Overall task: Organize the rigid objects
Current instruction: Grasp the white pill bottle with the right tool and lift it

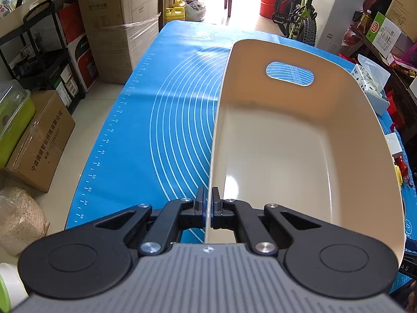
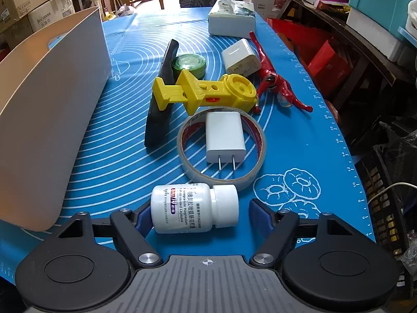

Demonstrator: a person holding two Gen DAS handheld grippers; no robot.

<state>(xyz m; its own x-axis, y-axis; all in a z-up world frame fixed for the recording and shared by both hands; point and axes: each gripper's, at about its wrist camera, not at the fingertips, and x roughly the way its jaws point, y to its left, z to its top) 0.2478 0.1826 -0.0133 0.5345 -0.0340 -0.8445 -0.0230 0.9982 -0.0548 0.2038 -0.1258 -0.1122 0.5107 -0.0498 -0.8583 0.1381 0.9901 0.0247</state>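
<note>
My left gripper (image 1: 208, 198) is shut on the near left rim of an empty beige plastic bin (image 1: 286, 156); the bin also shows at the left of the right wrist view (image 2: 47, 99). My right gripper (image 2: 200, 216) is open, its fingers on either side of a white pill bottle (image 2: 194, 208) lying on the blue mat (image 2: 109, 143). Beyond it lie a tape roll (image 2: 187, 161) with a white charger (image 2: 225, 133) on it, a yellow toy (image 2: 206, 91), a black phone (image 2: 159, 112), a green tape roll (image 2: 189, 62), a white adapter (image 2: 241, 57) and a red figure (image 2: 273, 78).
A tissue pack (image 2: 230, 18) sits at the mat's far end. Cardboard boxes (image 1: 117, 26) and a black rack (image 1: 44, 52) stand left of the table. A bicycle (image 1: 299, 13) stands beyond it. Shelves and crates (image 2: 378, 169) line the right side.
</note>
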